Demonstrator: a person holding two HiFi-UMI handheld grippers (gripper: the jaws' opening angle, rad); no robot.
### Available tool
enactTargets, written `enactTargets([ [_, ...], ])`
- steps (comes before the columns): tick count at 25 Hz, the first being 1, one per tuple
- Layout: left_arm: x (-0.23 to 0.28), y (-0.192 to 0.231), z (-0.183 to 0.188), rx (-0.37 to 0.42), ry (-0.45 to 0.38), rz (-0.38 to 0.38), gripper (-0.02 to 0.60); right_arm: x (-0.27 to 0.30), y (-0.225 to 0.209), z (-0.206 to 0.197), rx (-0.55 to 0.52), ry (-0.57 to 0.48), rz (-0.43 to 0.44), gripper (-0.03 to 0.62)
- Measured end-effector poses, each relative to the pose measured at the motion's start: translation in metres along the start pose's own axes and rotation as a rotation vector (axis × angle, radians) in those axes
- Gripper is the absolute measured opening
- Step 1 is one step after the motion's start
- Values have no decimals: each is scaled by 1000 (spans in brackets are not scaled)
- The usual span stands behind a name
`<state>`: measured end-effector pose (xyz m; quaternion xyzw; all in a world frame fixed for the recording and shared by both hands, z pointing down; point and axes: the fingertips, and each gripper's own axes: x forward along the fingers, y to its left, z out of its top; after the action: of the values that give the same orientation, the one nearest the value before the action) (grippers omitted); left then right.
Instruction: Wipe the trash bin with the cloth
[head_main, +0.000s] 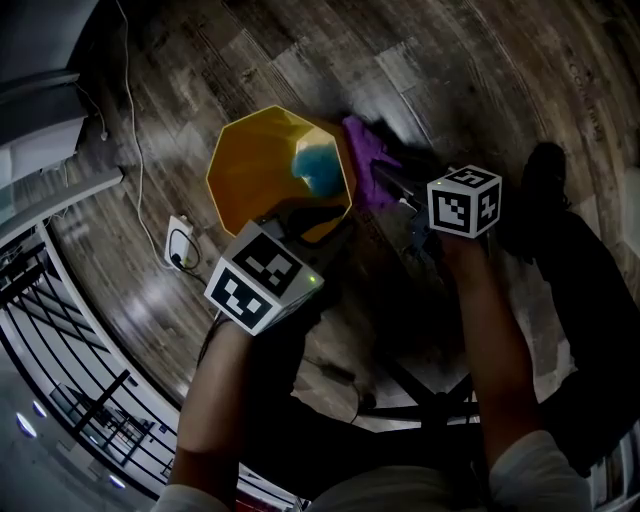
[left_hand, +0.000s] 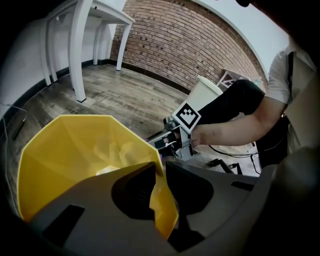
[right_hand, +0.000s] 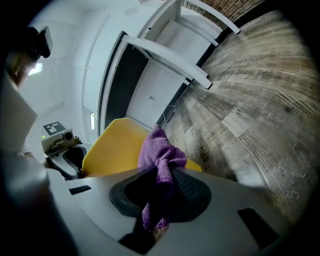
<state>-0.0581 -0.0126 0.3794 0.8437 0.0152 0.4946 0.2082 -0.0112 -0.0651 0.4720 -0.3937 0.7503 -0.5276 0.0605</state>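
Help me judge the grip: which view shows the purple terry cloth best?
The right gripper view: the purple terry cloth sits close up, pinched in the right gripper, before the yellow plastic trash bin. The head view shows only a small purple patch; the left gripper view shows none clearly.

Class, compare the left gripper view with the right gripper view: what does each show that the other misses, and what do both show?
Only left: the inside of the yellow plastic trash bin, its rim pinched by the left gripper. Only right: the purple fluffy cloth clamped in the right gripper. Both: the bin and grey wood-plank floor.
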Motion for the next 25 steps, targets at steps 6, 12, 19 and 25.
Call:
enactTargets([
  [6,0,2,1,-6,-6,1,63,14,-26,-12,7,55,-62,71],
  [12,2,1,3,-48,-31,-10,63,27,-55,-32,30,113,-131,71],
  [19,3,2,4,-72,-49,-14,63,47,-96,-64,7,254,-268,71],
  [25,5,1,8,-84,-65,-7,66,55,-119,-84,-56,374,-403,71],
])
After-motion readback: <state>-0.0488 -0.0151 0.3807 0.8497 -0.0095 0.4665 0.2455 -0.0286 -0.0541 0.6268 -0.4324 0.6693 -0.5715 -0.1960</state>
